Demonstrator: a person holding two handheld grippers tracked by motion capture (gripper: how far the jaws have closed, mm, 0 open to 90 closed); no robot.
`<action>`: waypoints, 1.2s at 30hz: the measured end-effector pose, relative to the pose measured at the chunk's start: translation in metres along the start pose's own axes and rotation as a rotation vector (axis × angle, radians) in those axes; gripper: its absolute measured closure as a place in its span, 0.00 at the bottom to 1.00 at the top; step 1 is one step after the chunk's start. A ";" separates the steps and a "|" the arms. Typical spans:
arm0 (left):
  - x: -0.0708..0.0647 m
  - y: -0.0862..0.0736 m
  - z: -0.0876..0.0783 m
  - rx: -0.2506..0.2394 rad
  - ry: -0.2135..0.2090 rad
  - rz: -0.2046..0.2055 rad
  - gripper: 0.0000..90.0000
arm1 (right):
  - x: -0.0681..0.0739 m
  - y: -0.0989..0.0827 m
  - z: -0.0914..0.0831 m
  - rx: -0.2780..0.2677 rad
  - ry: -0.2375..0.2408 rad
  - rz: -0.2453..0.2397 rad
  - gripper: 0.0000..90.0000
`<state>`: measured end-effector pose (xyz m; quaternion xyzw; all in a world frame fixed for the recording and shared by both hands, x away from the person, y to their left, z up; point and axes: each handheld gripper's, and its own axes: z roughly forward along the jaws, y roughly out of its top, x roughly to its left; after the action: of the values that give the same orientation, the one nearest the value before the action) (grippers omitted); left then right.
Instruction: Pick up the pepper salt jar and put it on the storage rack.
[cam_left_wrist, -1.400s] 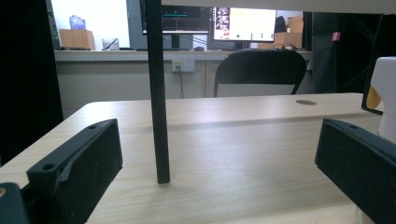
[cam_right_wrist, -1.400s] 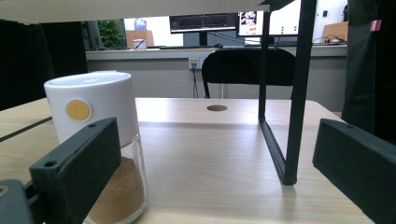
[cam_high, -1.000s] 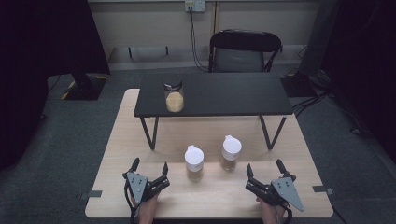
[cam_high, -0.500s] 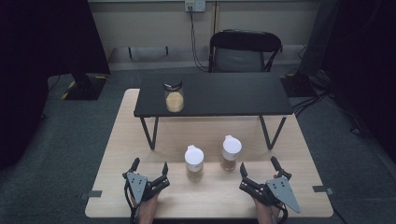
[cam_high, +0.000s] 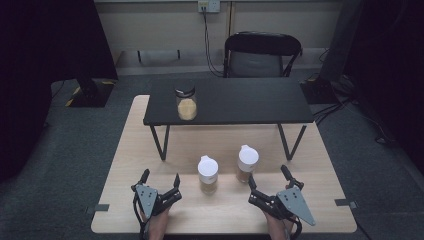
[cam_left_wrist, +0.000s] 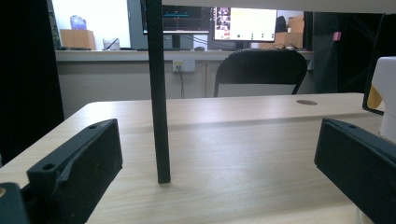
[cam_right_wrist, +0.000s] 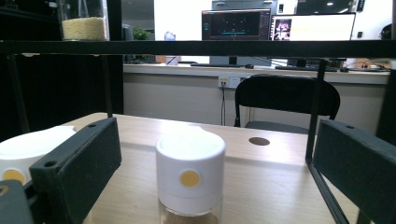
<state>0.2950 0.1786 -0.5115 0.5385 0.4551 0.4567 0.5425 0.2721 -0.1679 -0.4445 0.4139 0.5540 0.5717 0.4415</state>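
Right gripper (cam_high: 267, 181): jaws spread wide, grasping nothing, touching nothing. It hovers at the near edge of the light wooden table (cam_high: 320, 165), aimed at the right-hand white-capped glass shaker jar (cam_high: 247, 163). In the right gripper view this jar (cam_right_wrist: 190, 175) stands centred in the gap between the two black jaws, clear of both, its contents brownish and a yellow dot on the cap facing the camera.

Left gripper (cam_high: 161, 181): jaws likewise fully parted and empty, in contact with nothing. It sits left of the shaker jars, near the table's front edge. In the left gripper view a thin black leg (cam_left_wrist: 158, 93) of the low black shelf (cam_high: 230, 100) stands ahead between the jaws.

Surroundings: a second white-capped glass shaker jar (cam_high: 208, 174) stands just left of the first and slightly nearer the person, the two apart. The low black shelf spans the table behind both jars; its legs land beyond them and do not block the right gripper's line. A clear glass jar of pale yellow grains with a dark lid (cam_high: 186, 102) stands on the shelf's left part, well apart from the shaker jars. A black folding chair (cam_high: 262, 54) stands beyond the shelf.

Orientation: the right-hand shaker jar stands upright, long axis vertical, cap uppermost.
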 end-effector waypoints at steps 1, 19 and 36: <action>0.000 0.000 0.000 0.000 0.000 0.000 0.00 | 0.001 0.001 0.001 -0.001 0.004 -0.001 0.00; 0.000 0.000 0.000 0.000 0.000 0.000 0.00 | 0.029 0.010 0.010 0.011 0.082 -0.032 0.00; 0.000 0.000 0.000 0.000 0.000 0.000 0.00 | 0.049 0.018 0.018 -0.008 0.125 -0.002 0.00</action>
<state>0.2950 0.1786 -0.5115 0.5385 0.4552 0.4567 0.5423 0.2752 -0.1162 -0.4261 0.3748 0.5786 0.5984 0.4083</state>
